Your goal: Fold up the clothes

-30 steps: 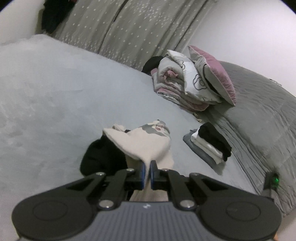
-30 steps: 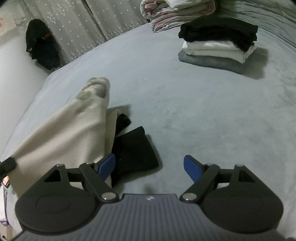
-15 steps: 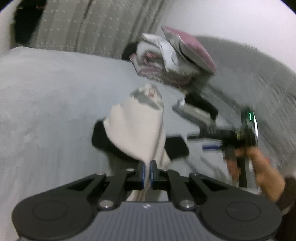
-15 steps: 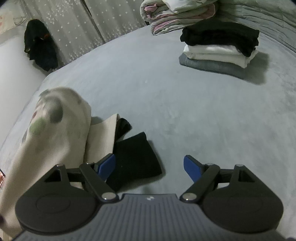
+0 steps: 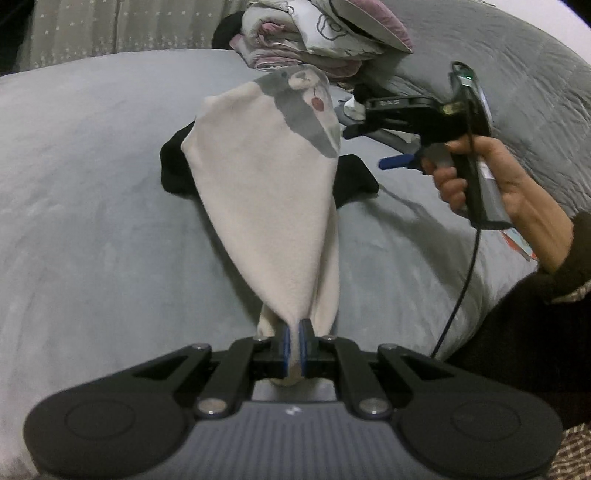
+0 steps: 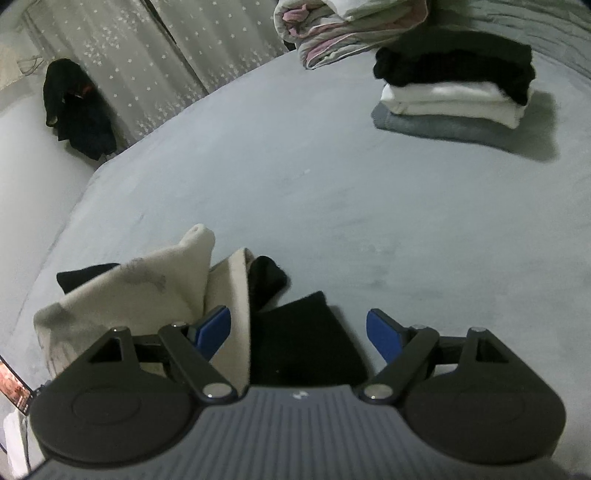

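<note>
A cream garment [image 5: 273,192] with a grey bear print stretches away from my left gripper [image 5: 294,341], which is shut on its near corner. The cloth drapes over a black garment [image 5: 354,177] on the grey bed [image 5: 92,221]. In the right wrist view the cream garment [image 6: 147,291] lies at lower left beside the black garment [image 6: 303,339]. My right gripper [image 6: 299,328] stands open above that black cloth with nothing gripped. From the left wrist view the right gripper [image 5: 365,147], held by a hand [image 5: 491,177], hovers just right of the cream cloth's far end.
A stack of folded clothes [image 6: 454,96], black on white on grey, sits at the far right of the bed. Rolled bedding and a pink pillow [image 5: 325,33] lie behind it. Dark clothing [image 6: 77,110] hangs by the dotted curtain [image 6: 147,55]. A cable [image 5: 461,288] trails from the right tool.
My left gripper has sunk and rolled, pulling the cream garment out long and flatter. The right gripper and its hand have come into the left wrist view, closer to the cloth.
</note>
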Demonstrator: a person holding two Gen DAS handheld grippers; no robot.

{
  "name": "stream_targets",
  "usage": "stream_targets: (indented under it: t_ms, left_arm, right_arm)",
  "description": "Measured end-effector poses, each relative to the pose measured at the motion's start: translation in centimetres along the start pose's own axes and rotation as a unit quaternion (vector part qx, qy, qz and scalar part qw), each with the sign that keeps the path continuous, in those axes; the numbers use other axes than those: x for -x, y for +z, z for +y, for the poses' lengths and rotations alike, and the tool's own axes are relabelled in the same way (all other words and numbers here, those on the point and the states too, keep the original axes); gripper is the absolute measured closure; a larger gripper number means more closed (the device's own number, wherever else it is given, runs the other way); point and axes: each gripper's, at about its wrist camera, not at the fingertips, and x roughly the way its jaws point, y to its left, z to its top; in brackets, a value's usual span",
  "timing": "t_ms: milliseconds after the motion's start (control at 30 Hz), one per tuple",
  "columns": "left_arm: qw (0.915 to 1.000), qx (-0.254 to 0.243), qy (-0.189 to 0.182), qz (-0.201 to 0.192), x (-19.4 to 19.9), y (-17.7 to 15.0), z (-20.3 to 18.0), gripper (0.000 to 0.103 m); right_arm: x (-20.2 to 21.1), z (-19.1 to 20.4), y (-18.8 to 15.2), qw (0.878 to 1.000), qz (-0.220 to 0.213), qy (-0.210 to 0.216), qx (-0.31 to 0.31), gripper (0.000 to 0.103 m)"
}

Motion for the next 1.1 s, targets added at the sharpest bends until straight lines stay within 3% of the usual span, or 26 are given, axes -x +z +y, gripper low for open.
stream_targets:
  t_ms: [133,200,267,500,733,1100]
  left_arm:
    - [0.9995,-0.019,-0.003,-0.026,1.4,0.2,0.1,0.090]
    - [0.9993,-0.014,-0.006,-0.034,1.7,0.4,0.3,0.076]
    - [0.9993,0.001,-0.007,-0.038,1.8,0.6,0.9,0.068]
    - [0.9946,0.083,-0.006,-0.062,1.6,2.2,4.0,0.066]
    - [0.9772,0.194,0.012,-0.086,-0.8,4.4,7.6,0.065]
    - [0.9602,0.262,0.004,-0.096,-7.8,7.6,8.1,0.067]
  right_arm:
    - [-1.5,0.7,0.3,1.000,0.014,0.016,-0.010,0.030]
    - [-2.2,1.0,0.4,0.999,0.021,0.022,-0.016,0.030]
    - [-2.7,1.3,0.4,0.999,0.026,0.025,-0.019,0.030]
    - [-4.2,1.5,0.5,0.998,0.029,0.039,-0.041,0.031]
    - [-5.0,2.0,0.1,0.996,0.023,0.063,-0.062,0.034]
    - [-3.9,1.3,-0.2,0.993,0.017,0.068,-0.093,0.038]
